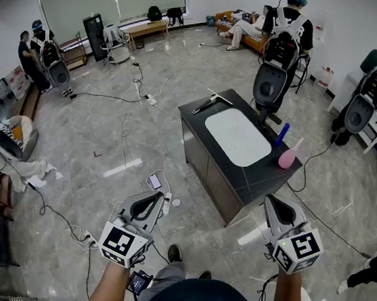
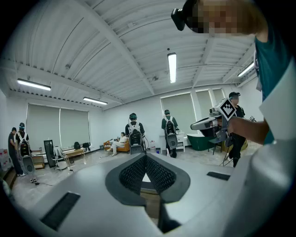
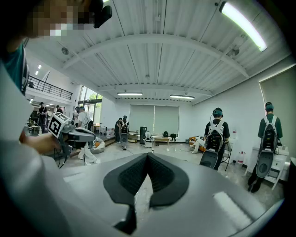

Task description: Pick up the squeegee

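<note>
The squeegee, with a dark handle and a pale blade, lies at the far end of a dark table. Both grippers hang in the air on the near side of the table, well short of the squeegee. My left gripper is to the table's left over the floor, and its jaws are shut with nothing between them. My right gripper is by the table's near corner, also shut and empty. Each gripper view shows the other gripper off to the side: the right gripper and the left gripper.
On the table are a white mat, a pink bottle and a blue object at its right edge. Cables and a phone lie on the floor. Several people with backpack rigs stand around the room.
</note>
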`<action>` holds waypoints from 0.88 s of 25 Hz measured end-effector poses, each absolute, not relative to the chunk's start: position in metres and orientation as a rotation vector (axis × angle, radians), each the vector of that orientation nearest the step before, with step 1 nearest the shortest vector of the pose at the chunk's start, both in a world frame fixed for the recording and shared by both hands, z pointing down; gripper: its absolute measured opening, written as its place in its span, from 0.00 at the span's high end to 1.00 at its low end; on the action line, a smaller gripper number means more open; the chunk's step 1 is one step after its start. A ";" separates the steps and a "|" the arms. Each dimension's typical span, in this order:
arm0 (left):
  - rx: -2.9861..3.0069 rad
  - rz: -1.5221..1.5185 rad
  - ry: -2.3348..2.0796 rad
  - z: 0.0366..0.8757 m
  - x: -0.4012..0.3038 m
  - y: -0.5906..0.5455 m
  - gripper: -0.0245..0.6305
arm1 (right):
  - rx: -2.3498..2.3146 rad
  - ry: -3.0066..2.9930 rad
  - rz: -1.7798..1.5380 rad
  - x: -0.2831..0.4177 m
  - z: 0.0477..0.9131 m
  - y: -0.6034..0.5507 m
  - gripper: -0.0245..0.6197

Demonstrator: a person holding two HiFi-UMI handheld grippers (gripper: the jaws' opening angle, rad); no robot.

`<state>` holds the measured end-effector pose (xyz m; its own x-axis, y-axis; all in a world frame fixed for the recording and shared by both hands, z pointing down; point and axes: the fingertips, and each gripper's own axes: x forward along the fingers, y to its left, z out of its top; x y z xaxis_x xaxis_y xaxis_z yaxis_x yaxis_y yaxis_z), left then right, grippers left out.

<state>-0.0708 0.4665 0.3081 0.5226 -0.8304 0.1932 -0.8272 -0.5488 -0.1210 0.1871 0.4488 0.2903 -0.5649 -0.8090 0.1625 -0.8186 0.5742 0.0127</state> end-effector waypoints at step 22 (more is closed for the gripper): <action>-2.792 -0.362 1.420 0.321 -0.119 0.362 0.95 | 1.520 -2.651 0.194 0.149 0.297 0.363 0.95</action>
